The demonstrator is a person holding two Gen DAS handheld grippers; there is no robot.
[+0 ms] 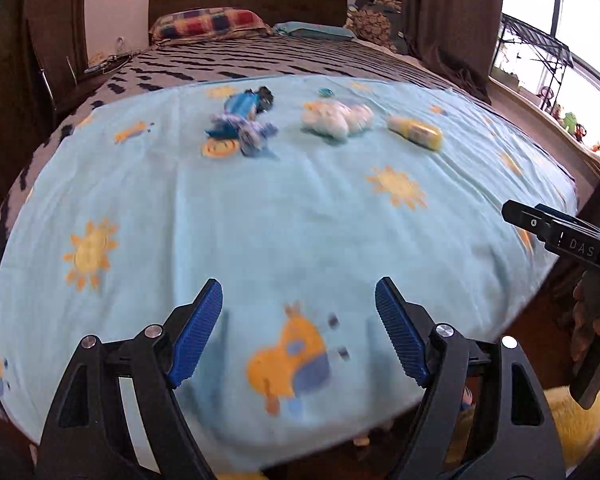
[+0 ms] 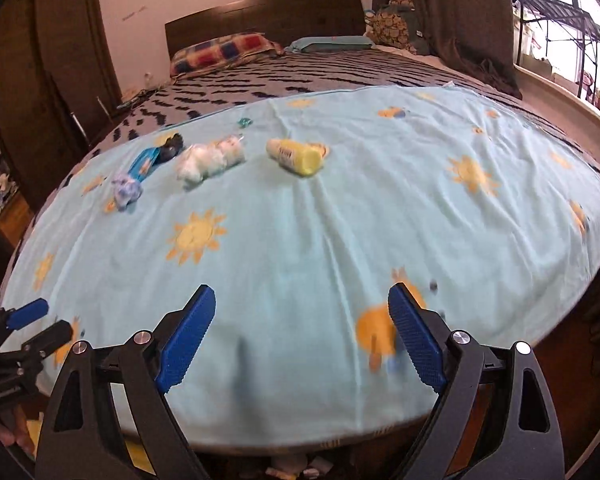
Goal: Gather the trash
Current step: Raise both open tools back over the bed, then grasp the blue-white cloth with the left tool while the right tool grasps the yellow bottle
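Trash lies on a light blue sheet [image 1: 300, 220] spread on the bed. It includes a blue wrapper with crumpled bits [image 1: 244, 120], a white crumpled bag [image 1: 338, 118], a yellow bottle [image 1: 416, 132] lying on its side and a small teal piece [image 1: 325, 91]. In the right wrist view I see the wrapper [image 2: 148, 164], white bag [image 2: 210, 160] and bottle [image 2: 298, 154]. My left gripper [image 1: 299, 336] is open and empty over the sheet's near edge. My right gripper [image 2: 300, 340] is open and empty, also near the front edge, far from the trash.
The bed has a dark zigzag cover [image 1: 260, 60], pillows [image 1: 208, 24] and a headboard at the back. A window ledge with toys [image 1: 568, 120] runs along the right. A yellow object [image 1: 580, 432] sits below the bed's front edge. A cabinet [image 2: 60, 60] stands at left.
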